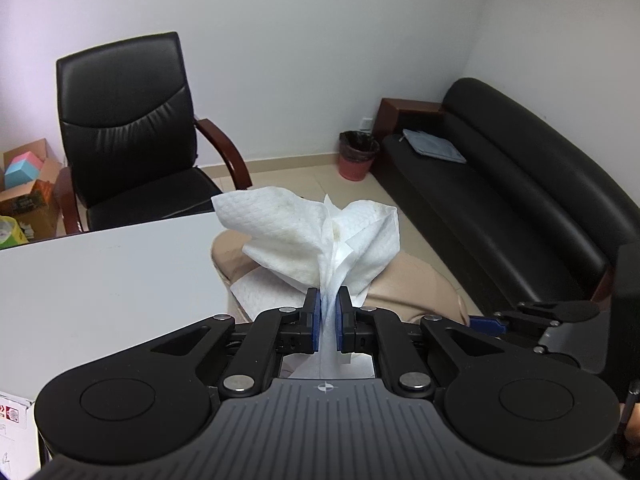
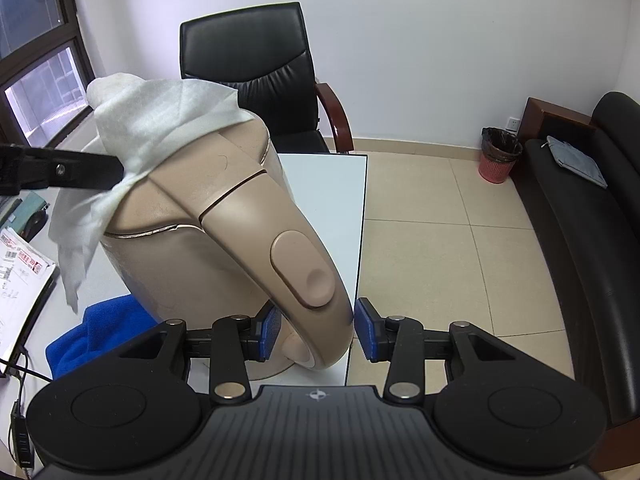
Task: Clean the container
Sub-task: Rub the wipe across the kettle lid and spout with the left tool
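Observation:
A beige electric kettle [image 2: 188,256] stands on the white table [image 2: 328,200] near its right edge. My right gripper [image 2: 316,328] is shut on the kettle's handle [image 2: 304,272], one blue pad against each side. My left gripper [image 1: 329,308] is shut on a crumpled white paper towel [image 1: 296,236] that has faint yellowish stains. In the right wrist view the paper towel [image 2: 160,116] lies over the kettle's lid and left shoulder, and a black finger [image 2: 80,172] of the left gripper comes in from the left. The kettle [image 1: 408,284] shows only partly behind the towel in the left wrist view.
A blue cloth [image 2: 92,336] lies on the table beside the kettle's base, with papers [image 2: 20,272] further left. Behind the table stands a black office chair [image 2: 256,76]. A black sofa [image 2: 580,240] and a red waste bin [image 2: 498,156] stand on the tiled floor to the right.

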A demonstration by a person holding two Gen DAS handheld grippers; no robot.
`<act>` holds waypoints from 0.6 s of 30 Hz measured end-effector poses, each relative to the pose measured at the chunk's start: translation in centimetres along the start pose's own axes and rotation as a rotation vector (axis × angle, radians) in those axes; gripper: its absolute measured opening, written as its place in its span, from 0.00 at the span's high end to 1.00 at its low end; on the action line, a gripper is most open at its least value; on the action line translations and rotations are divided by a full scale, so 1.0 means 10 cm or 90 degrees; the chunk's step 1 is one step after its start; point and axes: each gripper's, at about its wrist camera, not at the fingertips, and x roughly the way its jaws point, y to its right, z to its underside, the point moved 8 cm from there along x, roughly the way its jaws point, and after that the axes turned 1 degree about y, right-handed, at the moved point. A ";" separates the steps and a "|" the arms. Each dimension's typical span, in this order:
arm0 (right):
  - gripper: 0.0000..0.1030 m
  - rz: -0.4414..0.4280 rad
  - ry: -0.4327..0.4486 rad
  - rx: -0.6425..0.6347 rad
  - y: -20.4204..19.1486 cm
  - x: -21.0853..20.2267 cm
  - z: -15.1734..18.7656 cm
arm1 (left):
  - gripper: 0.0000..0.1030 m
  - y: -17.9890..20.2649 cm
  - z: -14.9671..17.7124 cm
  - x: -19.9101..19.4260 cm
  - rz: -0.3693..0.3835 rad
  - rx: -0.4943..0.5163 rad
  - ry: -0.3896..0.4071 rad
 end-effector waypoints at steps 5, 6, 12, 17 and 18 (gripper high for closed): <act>0.59 -0.001 -0.001 0.000 -0.04 -0.03 0.02 | 0.90 -0.11 -0.10 0.07 -0.013 -0.006 0.006; 0.59 -0.001 -0.001 0.000 -0.06 -0.03 0.02 | 0.90 -0.13 -0.12 0.09 -0.014 -0.008 0.006; 0.59 -0.002 -0.004 0.000 -0.08 -0.08 0.04 | 0.90 -0.19 -0.29 0.25 -0.018 -0.002 -0.005; 0.59 -0.003 -0.004 0.000 -0.11 -0.14 0.06 | 0.90 -0.16 -0.42 0.38 -0.012 0.020 -0.019; 0.59 -0.004 -0.004 0.000 -0.11 -0.15 0.07 | 0.90 -0.14 -0.45 0.41 -0.009 0.027 -0.024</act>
